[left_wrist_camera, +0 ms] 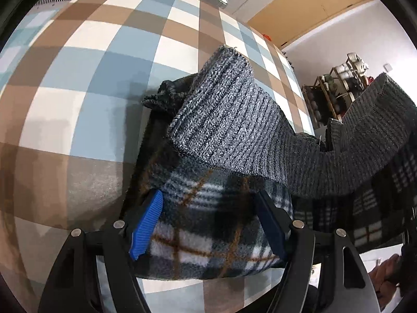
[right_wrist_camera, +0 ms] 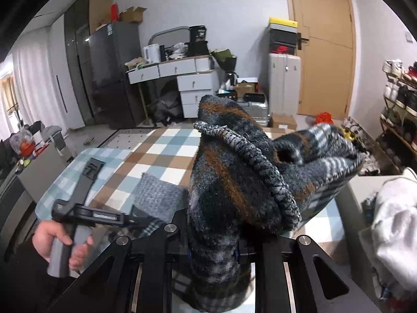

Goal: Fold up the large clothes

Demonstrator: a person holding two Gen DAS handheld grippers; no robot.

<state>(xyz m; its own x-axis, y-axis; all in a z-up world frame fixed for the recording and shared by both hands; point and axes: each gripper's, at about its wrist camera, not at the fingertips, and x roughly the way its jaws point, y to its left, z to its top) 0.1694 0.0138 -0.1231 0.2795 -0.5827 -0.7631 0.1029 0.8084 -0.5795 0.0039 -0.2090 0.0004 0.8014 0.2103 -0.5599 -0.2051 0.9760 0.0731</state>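
Note:
A thick plaid fleece garment [left_wrist_camera: 208,229] with grey ribbed knit parts [left_wrist_camera: 234,125] hangs between both grippers over the checked tablecloth [left_wrist_camera: 78,78]. My left gripper [left_wrist_camera: 208,198] is shut on a fat fold of the fleece, its blue pads [left_wrist_camera: 147,224] pressing both sides. My right gripper [right_wrist_camera: 212,253] is shut on a bunched part of the same garment [right_wrist_camera: 229,182], which rises in front of the camera with a knit edge [right_wrist_camera: 260,161] across it. In the right wrist view a hand [right_wrist_camera: 62,245] holds the left gripper [right_wrist_camera: 140,221] at the lower left, and a grey knit piece [right_wrist_camera: 159,198] lies on the cloth [right_wrist_camera: 161,151].
A pile of white clothes [right_wrist_camera: 391,221] lies to the right of the table. A shoe rack [right_wrist_camera: 401,96] stands further right. Behind the table are a white drawer desk [right_wrist_camera: 187,78], a dark fridge [right_wrist_camera: 112,73], suitcases [right_wrist_camera: 284,83] and a wooden door [right_wrist_camera: 325,47].

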